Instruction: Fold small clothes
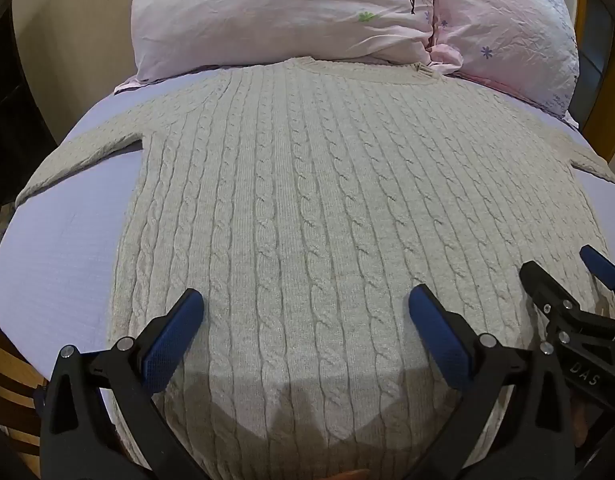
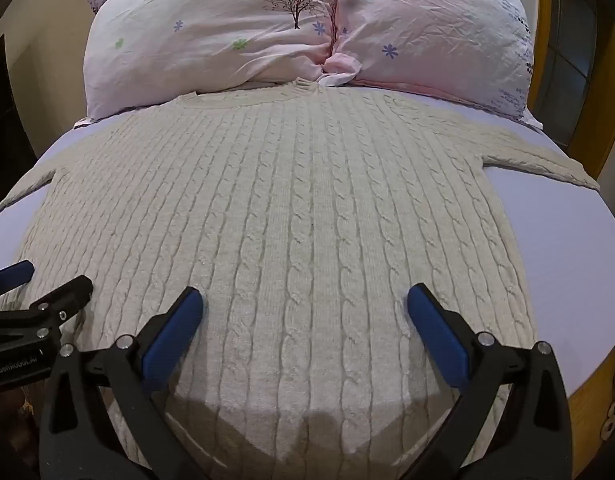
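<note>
A cream cable-knit sweater (image 1: 307, 200) lies flat and spread out on a lavender bed sheet (image 1: 67, 240), neck towards the pillows, both sleeves stretched out sideways. It also shows in the right wrist view (image 2: 299, 208). My left gripper (image 1: 305, 312) is open and empty, hovering over the lower left part of the sweater near its hem. My right gripper (image 2: 305, 312) is open and empty over the lower right part. The right gripper also shows at the right edge of the left wrist view (image 1: 567, 280), and the left gripper at the left edge of the right wrist view (image 2: 47, 280).
Two pink flowered pillows (image 1: 287, 12) (image 2: 427, 28) lie at the head of the bed, touching the sweater's collar. A wooden bed frame (image 2: 587, 396) runs along the sides. Bare sheet (image 2: 567, 232) lies on either side of the sweater.
</note>
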